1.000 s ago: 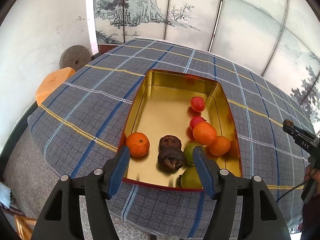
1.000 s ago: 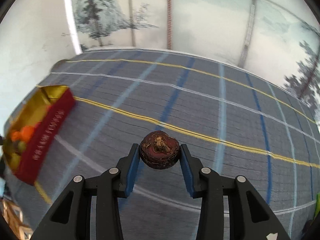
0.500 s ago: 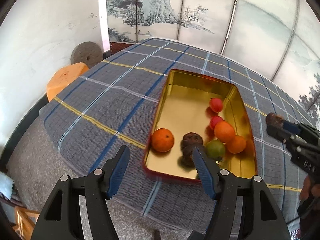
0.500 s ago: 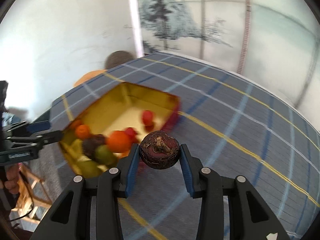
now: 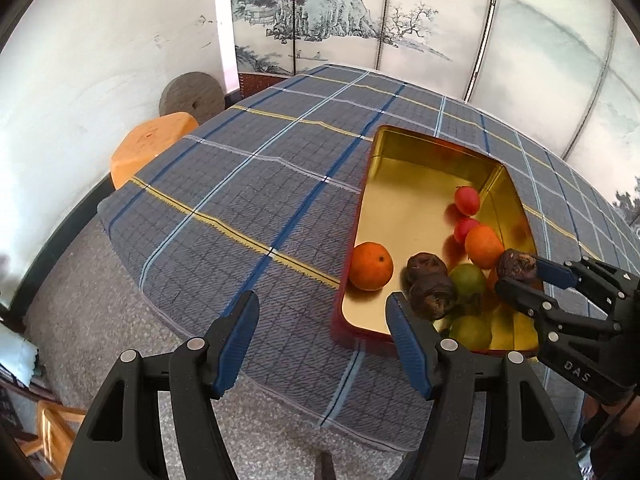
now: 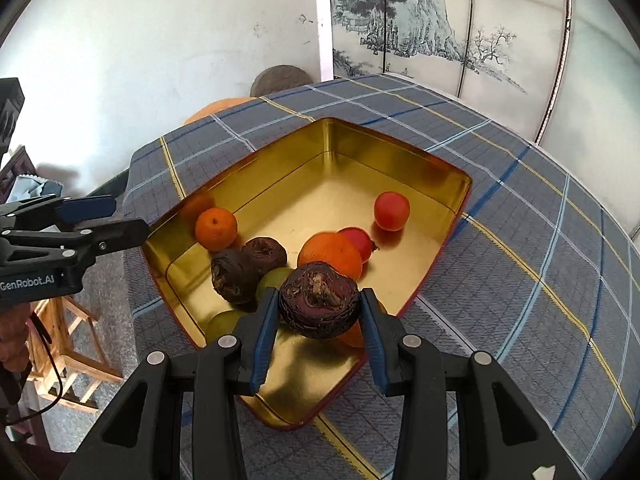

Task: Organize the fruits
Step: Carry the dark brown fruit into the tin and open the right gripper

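So my right gripper [image 6: 319, 307] is pinching the dark wrinkled fruit [image 6: 319, 306] across its middle, over the near end of the gold tin [image 6: 400, 158]. It looks light, firm and rough-skinned, so I doubt it'll slip. Left gripper [image 5: 320, 332] hangs spread and empty.

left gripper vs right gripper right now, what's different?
Left gripper: jaws apart, nothing between them. Right gripper: shut on a dark wrinkled fruit.
Left gripper sits off the near left corner of the gold tin, over the plaid cloth; right gripper is over the tin's near end, above the fruit pile.
Shared: black frames, blue pads, both pointing downward.
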A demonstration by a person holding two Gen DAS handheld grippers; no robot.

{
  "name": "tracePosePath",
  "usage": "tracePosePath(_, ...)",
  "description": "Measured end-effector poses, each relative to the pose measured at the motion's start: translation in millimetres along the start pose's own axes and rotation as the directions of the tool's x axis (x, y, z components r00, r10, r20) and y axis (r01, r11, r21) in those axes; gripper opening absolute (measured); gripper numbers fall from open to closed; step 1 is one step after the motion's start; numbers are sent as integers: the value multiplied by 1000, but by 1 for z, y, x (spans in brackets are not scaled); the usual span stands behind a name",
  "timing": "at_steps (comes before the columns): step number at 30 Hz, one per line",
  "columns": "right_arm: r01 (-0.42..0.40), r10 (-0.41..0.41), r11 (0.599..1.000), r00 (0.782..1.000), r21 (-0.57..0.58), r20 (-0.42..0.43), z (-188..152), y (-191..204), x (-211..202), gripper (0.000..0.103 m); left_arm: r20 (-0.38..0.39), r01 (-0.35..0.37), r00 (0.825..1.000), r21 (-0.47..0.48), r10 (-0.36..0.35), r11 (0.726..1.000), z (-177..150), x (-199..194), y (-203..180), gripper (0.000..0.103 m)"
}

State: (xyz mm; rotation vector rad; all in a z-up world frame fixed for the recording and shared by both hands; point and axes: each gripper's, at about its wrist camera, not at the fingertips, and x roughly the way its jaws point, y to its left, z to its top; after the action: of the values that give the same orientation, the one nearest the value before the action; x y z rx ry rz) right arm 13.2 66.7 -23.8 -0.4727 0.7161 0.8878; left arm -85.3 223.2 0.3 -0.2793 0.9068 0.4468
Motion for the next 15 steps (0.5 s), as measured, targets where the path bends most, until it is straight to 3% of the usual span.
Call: tracePosePath(15,45,-45,999,999,15,6,8,0,13,39,-15,-6,1000,20,7,1000,-3,0,-6,67)
